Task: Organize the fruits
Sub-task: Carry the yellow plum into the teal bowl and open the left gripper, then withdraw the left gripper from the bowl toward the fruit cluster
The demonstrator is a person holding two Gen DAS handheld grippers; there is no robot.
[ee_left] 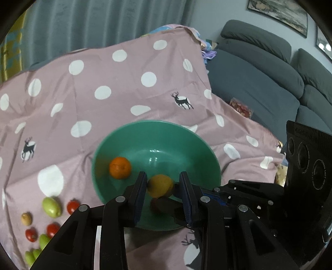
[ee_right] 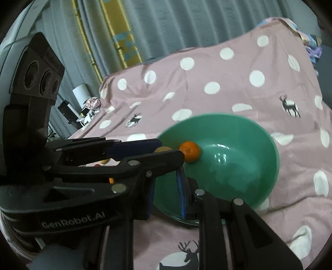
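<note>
A: We hold the left gripper (ee_left: 162, 184) over the green bowl's (ee_left: 207, 151) near rim, jaws spread, a yellow fruit (ee_left: 159, 185) between them; contact unclear. Orange (ee_left: 120, 167) inside, left.

B: Right gripper (ee_right: 166, 187) empty, jaws apart at the near rim. Spare fruits (ee_left: 51, 206) crowd the cloth's (ee_left: 124, 87) near-left corner.

home living room | grey sofa (ee_left: 259, 83) | curtains (ee_left: 93, 22) | framed picture (ee_left: 278, 14)

"GenRobot.AI" in pale letters on the left tongs (ee_right: 166, 148) body, no other legible text
</note>
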